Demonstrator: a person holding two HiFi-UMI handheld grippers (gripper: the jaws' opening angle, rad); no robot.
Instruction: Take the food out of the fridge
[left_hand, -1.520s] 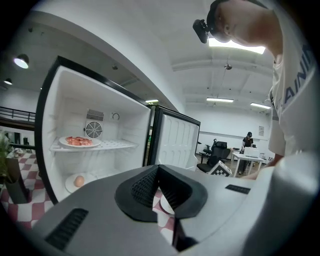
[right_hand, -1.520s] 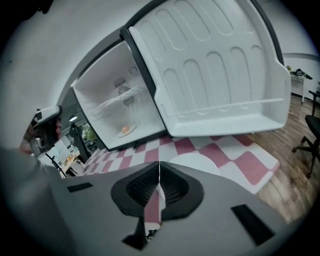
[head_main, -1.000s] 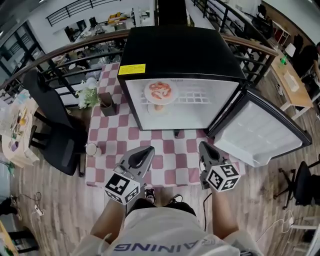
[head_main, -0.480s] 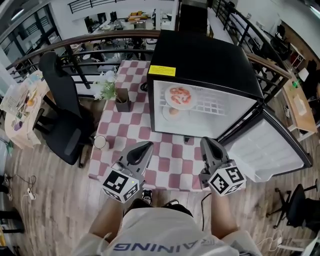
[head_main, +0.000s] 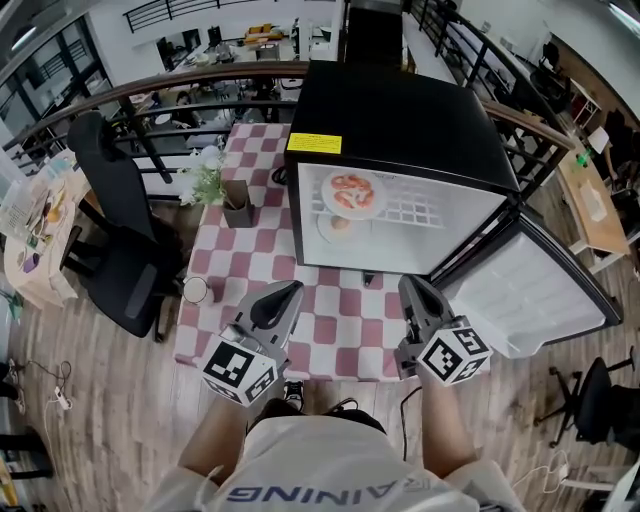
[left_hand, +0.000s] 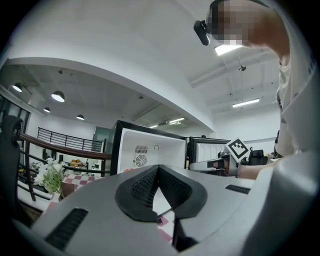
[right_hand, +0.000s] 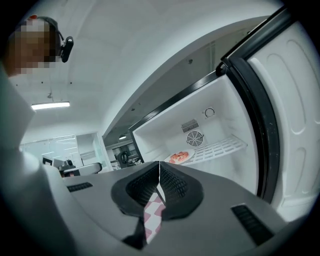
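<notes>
plate (head_main: 352, 193) in fridge (head_main: 400, 110), fridge on table (head_main: 262, 255)

The fridge (head_main: 400, 110) has a black shell that is smooth and slightly glossy on top. Its inner walls and door liner (head_main: 520, 290) look like smooth white plastic. The shelf (head_main: 420, 212) inside is thin white wire. In front of the fridge lies a matt checked tablecloth (head_main: 340, 320), and the floor (head_main: 100, 400) around is wood planks. The left gripper (head_main: 292, 287) and right gripper (head_main: 407, 282) are matt grey plastic with black ribbed pads (right_hand: 172, 185).
</notes>
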